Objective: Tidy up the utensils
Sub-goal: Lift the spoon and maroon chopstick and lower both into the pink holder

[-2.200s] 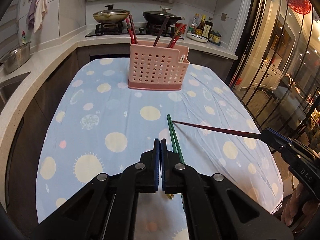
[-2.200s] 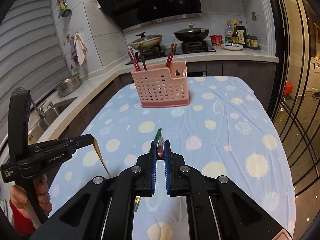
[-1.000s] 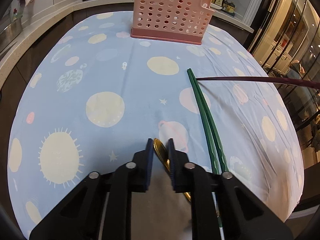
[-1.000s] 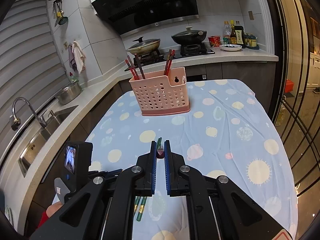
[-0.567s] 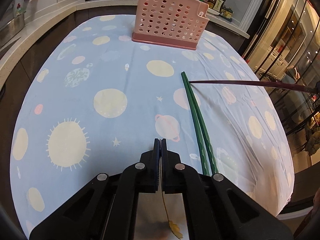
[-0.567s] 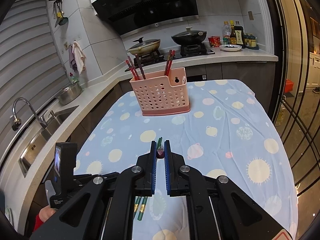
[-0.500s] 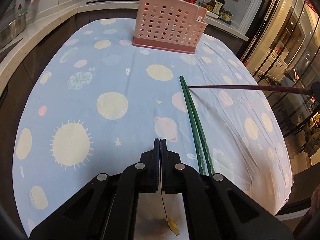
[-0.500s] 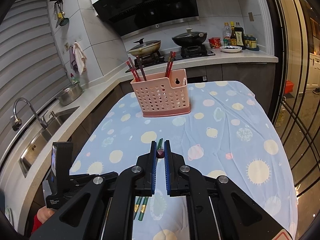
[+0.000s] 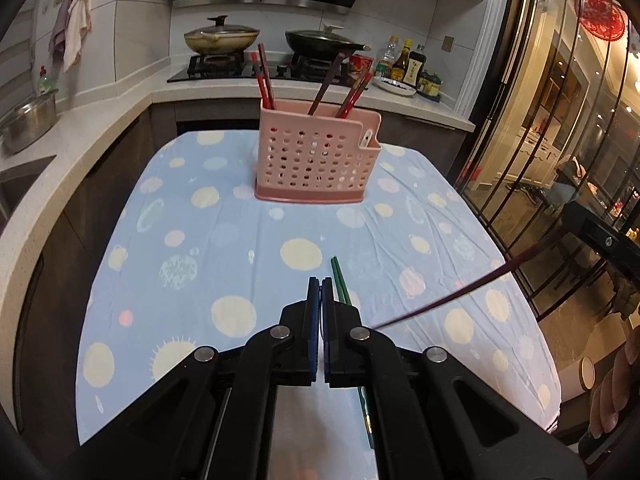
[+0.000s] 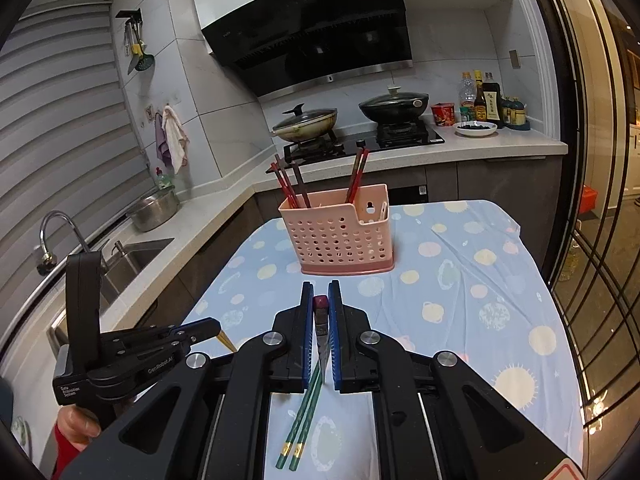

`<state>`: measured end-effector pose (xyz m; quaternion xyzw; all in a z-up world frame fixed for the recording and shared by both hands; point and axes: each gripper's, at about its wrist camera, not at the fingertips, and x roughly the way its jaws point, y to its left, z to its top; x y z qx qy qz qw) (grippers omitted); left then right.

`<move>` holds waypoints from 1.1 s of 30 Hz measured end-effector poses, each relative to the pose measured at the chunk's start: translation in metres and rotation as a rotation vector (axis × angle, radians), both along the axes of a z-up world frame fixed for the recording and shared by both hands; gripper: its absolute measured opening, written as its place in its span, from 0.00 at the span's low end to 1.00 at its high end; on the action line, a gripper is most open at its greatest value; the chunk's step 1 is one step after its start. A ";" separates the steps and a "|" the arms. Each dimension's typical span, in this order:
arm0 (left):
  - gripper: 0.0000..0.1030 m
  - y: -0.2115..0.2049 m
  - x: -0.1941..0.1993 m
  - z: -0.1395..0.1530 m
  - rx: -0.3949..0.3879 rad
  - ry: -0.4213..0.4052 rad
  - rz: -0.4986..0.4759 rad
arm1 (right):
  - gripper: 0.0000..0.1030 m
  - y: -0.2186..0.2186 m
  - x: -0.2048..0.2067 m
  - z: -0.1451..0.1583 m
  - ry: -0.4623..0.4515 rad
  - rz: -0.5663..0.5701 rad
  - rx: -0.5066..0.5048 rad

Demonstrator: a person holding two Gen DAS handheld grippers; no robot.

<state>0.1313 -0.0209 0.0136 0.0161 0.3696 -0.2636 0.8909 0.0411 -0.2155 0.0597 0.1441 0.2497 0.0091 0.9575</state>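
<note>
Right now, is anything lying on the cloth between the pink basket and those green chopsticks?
No. In both wrist views the stretch of tablecloth between the pink basket and the green chopsticks is bare fabric.

The left handheld gripper [image 9: 321,300] is showing matte black plastic arms, blue pads lining its two narrow fingers [image 9: 314,308], and round silver screw heads at the pivots. The right handheld gripper [image 10: 321,304] is wearing the same black arms, blue finger pads and silver screws. White lettering is running along the left gripper's black body. A bare-skinned hand [image 10: 76,426] with a red sleeve is showing below that lettering.
</note>
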 end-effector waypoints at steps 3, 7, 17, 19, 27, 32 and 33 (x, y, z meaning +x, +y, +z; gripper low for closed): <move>0.01 -0.007 0.011 0.020 0.001 -0.046 -0.002 | 0.07 -0.002 0.011 0.014 -0.021 0.004 -0.008; 0.01 -0.016 0.029 0.050 0.000 -0.109 0.003 | 0.07 -0.006 0.030 0.037 -0.060 -0.001 -0.040; 0.01 -0.032 0.101 0.119 0.016 -0.241 0.069 | 0.07 -0.035 0.105 0.112 -0.190 -0.034 -0.056; 0.01 -0.036 0.119 0.130 0.019 -0.256 0.083 | 0.07 -0.039 0.121 0.127 -0.217 -0.049 -0.062; 0.01 -0.056 0.179 0.139 0.038 -0.265 0.100 | 0.07 -0.045 0.194 0.158 -0.268 -0.088 -0.074; 0.01 -0.066 0.210 0.119 0.064 -0.221 0.095 | 0.07 -0.044 0.239 0.146 -0.227 -0.093 -0.077; 0.01 -0.067 0.215 0.113 0.069 -0.210 0.094 | 0.07 -0.044 0.247 0.141 -0.212 -0.090 -0.079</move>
